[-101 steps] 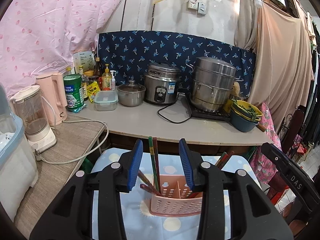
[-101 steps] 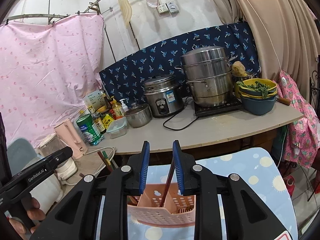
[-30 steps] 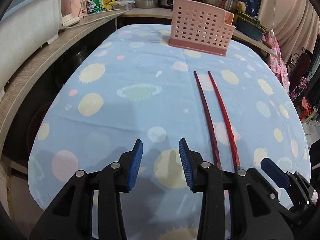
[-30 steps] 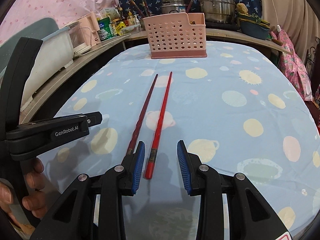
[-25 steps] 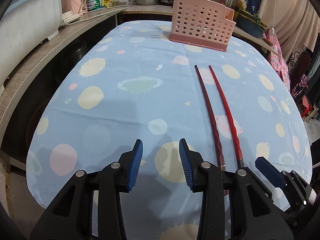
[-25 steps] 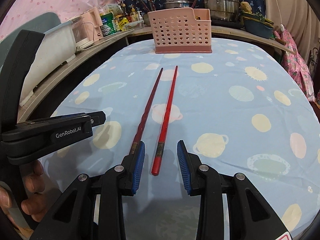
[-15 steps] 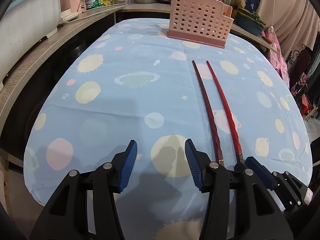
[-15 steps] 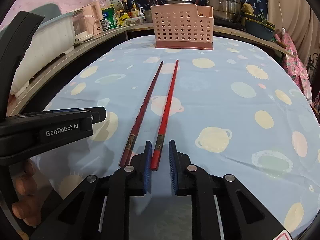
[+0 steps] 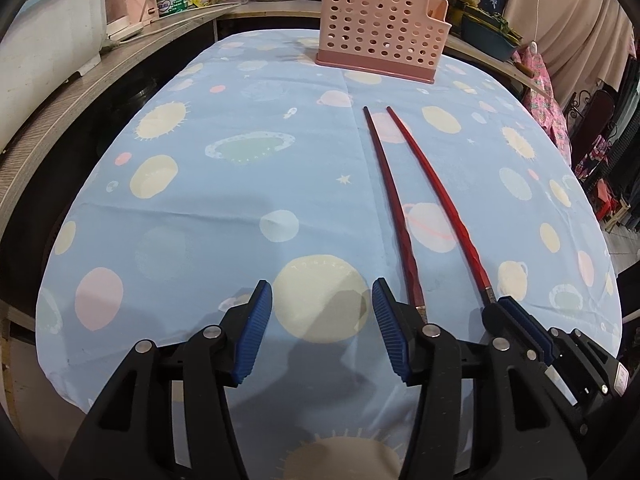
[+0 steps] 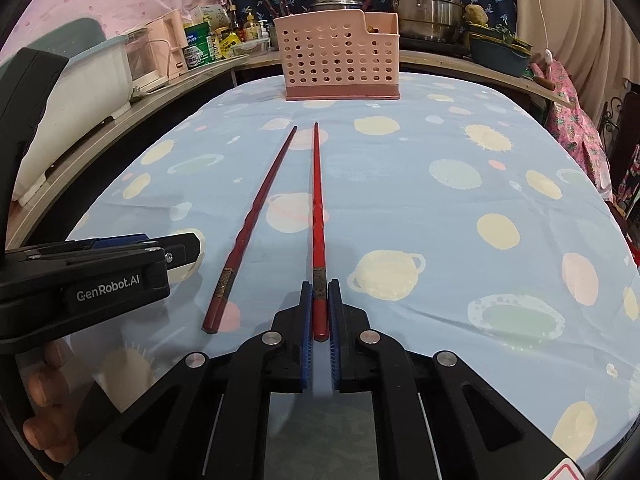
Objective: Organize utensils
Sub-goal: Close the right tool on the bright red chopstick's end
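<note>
The right gripper (image 10: 320, 308) pinches the bright red chopstick (image 10: 318, 208) at its near end. The left gripper (image 9: 322, 332) is opening over bare tablecloth (image 9: 224, 208), beside the darker chopstick (image 9: 394, 208).

Even, moderately bright indoor light from above; both views sharp mid-frame, no motion blur, soft dark shadows on the tablecloth (image 9: 280, 168) under the left claw (image 9: 322, 334), mild sheen on the steel pots (image 10: 426, 4), strong fisheye bowing and black vignette at all corners.
</note>
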{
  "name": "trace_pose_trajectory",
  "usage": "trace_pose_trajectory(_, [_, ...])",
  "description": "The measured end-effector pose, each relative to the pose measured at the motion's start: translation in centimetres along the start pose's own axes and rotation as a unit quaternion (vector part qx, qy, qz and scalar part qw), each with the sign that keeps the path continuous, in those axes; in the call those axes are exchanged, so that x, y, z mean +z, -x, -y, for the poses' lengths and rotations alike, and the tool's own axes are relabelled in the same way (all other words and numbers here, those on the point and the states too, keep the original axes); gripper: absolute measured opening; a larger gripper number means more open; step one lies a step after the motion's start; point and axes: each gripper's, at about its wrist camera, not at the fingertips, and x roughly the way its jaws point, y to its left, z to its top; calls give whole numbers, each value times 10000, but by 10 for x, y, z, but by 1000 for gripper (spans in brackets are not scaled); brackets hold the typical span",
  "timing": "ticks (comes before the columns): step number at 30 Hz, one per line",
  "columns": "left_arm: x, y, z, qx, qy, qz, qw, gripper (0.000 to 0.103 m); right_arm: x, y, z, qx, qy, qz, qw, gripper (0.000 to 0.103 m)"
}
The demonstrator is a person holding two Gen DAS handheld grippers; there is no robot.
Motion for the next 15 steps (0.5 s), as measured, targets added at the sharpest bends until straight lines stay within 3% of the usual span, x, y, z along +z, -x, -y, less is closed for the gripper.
trace_pose_trajectory(15, [-9, 1, 25, -319, -177, -117, 9993, 59, -3, 6, 29, -113, -376, 33, 9992, 7])
